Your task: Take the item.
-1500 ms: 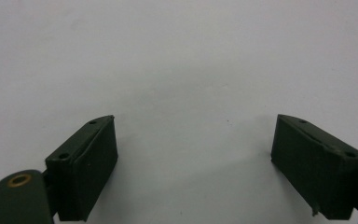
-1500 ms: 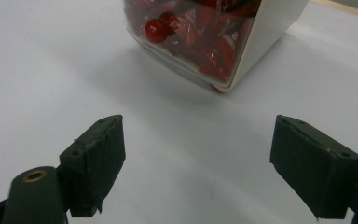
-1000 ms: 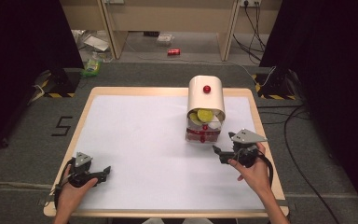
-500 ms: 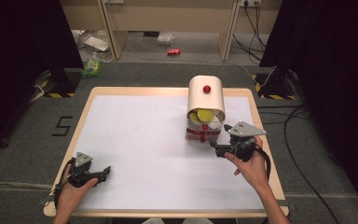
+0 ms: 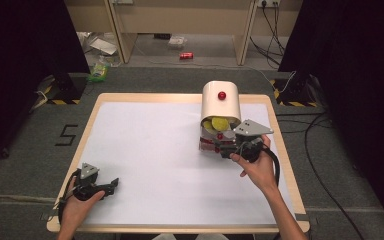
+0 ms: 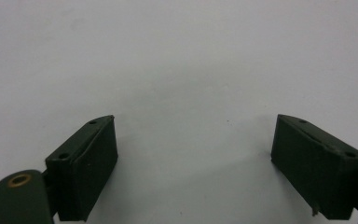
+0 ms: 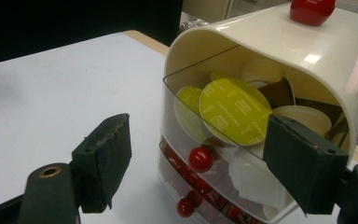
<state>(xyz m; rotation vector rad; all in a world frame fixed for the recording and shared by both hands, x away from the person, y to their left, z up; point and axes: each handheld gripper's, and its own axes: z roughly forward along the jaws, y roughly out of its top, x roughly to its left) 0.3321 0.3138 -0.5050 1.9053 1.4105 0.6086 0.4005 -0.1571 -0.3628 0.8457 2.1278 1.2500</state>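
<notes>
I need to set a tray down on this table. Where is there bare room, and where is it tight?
The white tabletop is bare from the left tool across to the capsule holder, front to back. It is crowded on the right: the right tool sits at the holder's clear drawers.

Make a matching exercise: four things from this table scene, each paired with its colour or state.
1. top knob
2. capsule lid
3. left gripper
4. upper drawer

a. clear, part-way out
b. open, low over the bare table
c. red
d. yellow-green

Pairs: 1-c, 2-d, 3-b, 4-a
</notes>
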